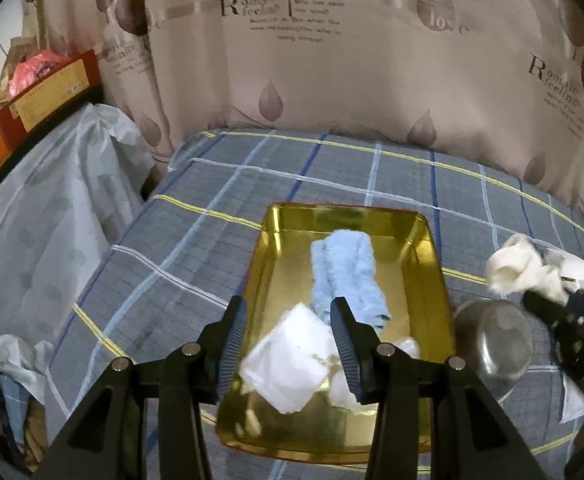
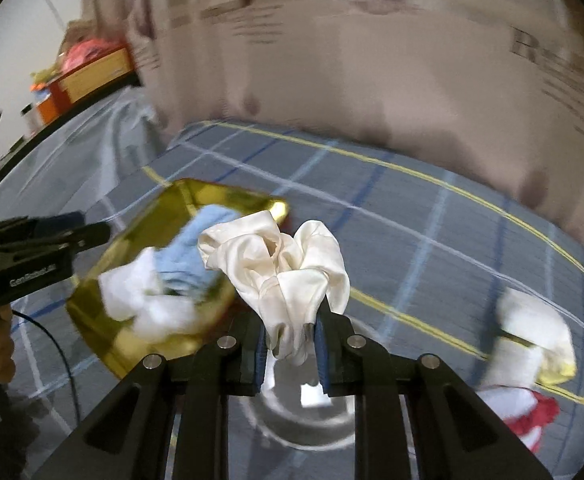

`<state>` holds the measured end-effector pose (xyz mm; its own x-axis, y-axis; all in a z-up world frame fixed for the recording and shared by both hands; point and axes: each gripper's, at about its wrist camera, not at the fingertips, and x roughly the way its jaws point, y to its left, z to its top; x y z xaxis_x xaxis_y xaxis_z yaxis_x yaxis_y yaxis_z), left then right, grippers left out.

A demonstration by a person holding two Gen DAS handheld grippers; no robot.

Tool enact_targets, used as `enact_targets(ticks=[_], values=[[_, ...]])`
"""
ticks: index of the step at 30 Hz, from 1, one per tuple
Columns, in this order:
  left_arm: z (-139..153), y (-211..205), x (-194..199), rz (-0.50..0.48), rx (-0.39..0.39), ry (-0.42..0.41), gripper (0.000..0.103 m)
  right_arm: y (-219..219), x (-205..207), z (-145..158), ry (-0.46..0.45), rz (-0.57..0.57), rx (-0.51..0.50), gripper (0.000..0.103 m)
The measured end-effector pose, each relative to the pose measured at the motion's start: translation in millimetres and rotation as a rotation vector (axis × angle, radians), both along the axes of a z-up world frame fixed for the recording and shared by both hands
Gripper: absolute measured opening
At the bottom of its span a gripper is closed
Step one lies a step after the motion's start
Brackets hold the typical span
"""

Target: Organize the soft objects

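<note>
Left hand-held gripper (image 1: 288, 344): black, with ribbed blue pads; jaws apart and nothing clamped, hanging over the near end of the tray at lower centre of the left view.
Right hand-held gripper (image 2: 290, 344): jaws together, clamped on the cream cloth at lower centre of the right view.
Cream cloth (image 2: 280, 268): glossy, satin-like, bunched into soft folds that fan up from the pads; held in the air above the bed.
Tray (image 1: 432, 248): shiny gold metal, rectangular with rounded corners and a raised rim, lying on the bed.
Blue towel (image 1: 346, 276): fluffy, rolled lengthwise, inside the tray.
White cloth (image 1: 288, 364): folded roughly square, in the tray's near end, touching the blue towel.
Bowl (image 1: 492, 348): clear, rounded, just right of the tray.
Bed (image 1: 172, 264): grey plaid sheet with blue, white and yellow lines.
Curtain (image 1: 372, 80): beige, printed with leaves and lettering, behind the bed.
</note>
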<state>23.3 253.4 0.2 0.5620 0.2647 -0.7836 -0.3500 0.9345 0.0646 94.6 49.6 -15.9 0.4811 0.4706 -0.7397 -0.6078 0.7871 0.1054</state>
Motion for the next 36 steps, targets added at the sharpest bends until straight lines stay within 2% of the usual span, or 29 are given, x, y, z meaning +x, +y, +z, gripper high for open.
enact_targets(ticks=[10,15,17,20,26,31,36], values=[[7.2,24.8,-7.6,0.066,-0.031,-0.012,0.044,74.8,-16.5,-15.4,0.036,0.124,-0.014,0.018],[8.1,25.6,-6.6,0.064,-0.039,-0.015,0.044,93.4,-14.3,-25.5,0.052,0.145,-0.022,0.025],[8.1,25.2,-6.5,0.061,-0.041,-0.015,0.044,96.1,-13.8,-28.7,0.065,0.150,-0.016,0.045],[7.4,26.1,-5.7,0.060,-0.044,-0.017,0.044,92.7,-17.1,-28.2,0.055,0.154,0.004,0.055],[5.1,21.9,-3.5,0.052,-0.042,-0.009,0.044,61.8,-28.2,-19.2,0.036,0.117,0.024,0.060],[4.1,9.6,-1.9,0.023,-0.018,-0.003,0.044,6.2,-41.5,-11.5,0.020,0.043,0.039,0.061],[4.1,-2.7,-0.8,-0.008,0.000,-0.004,0.044,-68.9,-52.5,-7.7,-0.002,-0.088,0.007,0.063]])
